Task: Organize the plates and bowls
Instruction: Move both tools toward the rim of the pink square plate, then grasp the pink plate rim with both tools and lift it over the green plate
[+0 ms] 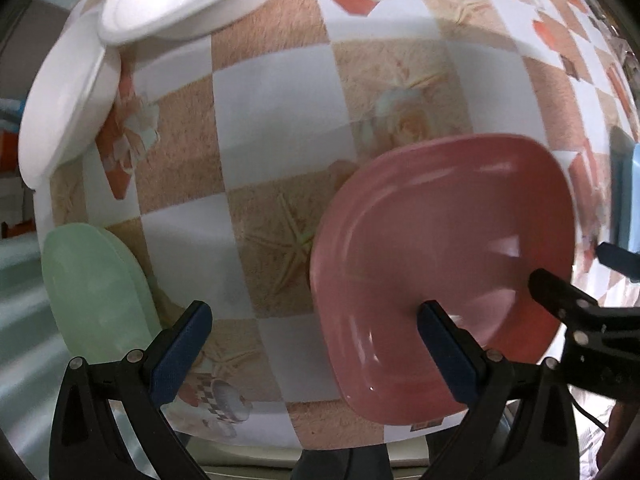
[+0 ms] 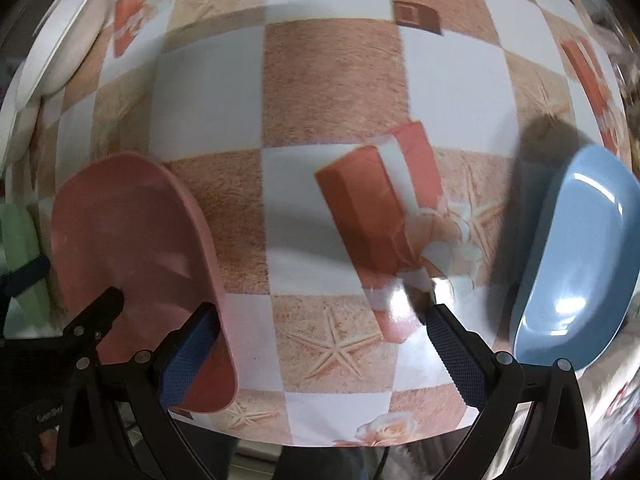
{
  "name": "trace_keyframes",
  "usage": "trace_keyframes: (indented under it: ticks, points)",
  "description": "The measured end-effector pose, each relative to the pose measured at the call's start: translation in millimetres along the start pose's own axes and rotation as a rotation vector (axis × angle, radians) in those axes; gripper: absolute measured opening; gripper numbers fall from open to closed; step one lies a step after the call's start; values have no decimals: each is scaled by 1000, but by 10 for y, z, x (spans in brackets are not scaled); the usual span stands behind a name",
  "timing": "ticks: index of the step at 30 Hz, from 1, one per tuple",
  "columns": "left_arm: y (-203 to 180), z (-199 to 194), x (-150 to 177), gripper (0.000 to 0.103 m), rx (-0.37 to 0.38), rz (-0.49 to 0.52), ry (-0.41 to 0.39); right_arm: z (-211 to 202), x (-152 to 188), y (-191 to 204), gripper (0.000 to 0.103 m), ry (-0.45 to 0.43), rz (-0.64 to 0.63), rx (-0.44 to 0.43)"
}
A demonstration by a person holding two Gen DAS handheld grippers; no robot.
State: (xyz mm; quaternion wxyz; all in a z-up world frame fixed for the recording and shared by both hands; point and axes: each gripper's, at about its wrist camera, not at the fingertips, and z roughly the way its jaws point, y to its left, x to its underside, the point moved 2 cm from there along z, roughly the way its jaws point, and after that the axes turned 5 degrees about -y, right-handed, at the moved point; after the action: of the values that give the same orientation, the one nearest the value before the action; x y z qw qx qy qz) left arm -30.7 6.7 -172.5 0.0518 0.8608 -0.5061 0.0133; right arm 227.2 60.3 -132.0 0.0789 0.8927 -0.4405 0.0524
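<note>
Left wrist view shows our left gripper (image 1: 312, 336) wide open above the counter (image 1: 276, 120), holding nothing. One of its fingers (image 1: 444, 344) stands in front of the pink plate (image 1: 444, 248), which lies on the checkered cloth at the right. A green plate (image 1: 96, 292) lies at the left edge of the counter, near our other finger. Two white plates (image 1: 168, 4) overlap at the far left corner.

From the right wrist view, our right gripper (image 2: 320, 356) is also wide open and empty. The pink plate (image 2: 136, 248) is at its left, just beside the left finger; we cannot tell if they touch. A blue plate (image 2: 576, 264) lies at the right, near the counter edge.
</note>
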Motion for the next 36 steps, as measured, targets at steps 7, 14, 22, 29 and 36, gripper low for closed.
trace_keyframes:
  ticks: [7, 14, 22, 29, 36]
  points:
    - [89, 49, -14, 103, 25, -46, -3, 26, -107, 56, 103, 38, 7, 1]
    - [79, -1, -62, 79, 48, 19, -21, 14, -61, 266, 76, -35, -17, -45]
    - [-123, 14, 7, 38, 81, 81, -8, 41, -75, 505, 33, 12, -21, -148]
    - [-238, -87, 285, 31, 54, 160, 14, 141, 31, 565, 33, 94, 13, -188]
    - [29, -168, 488, 31, 67, 154, 4, 49, -163, 713, 33, 110, -35, -200]
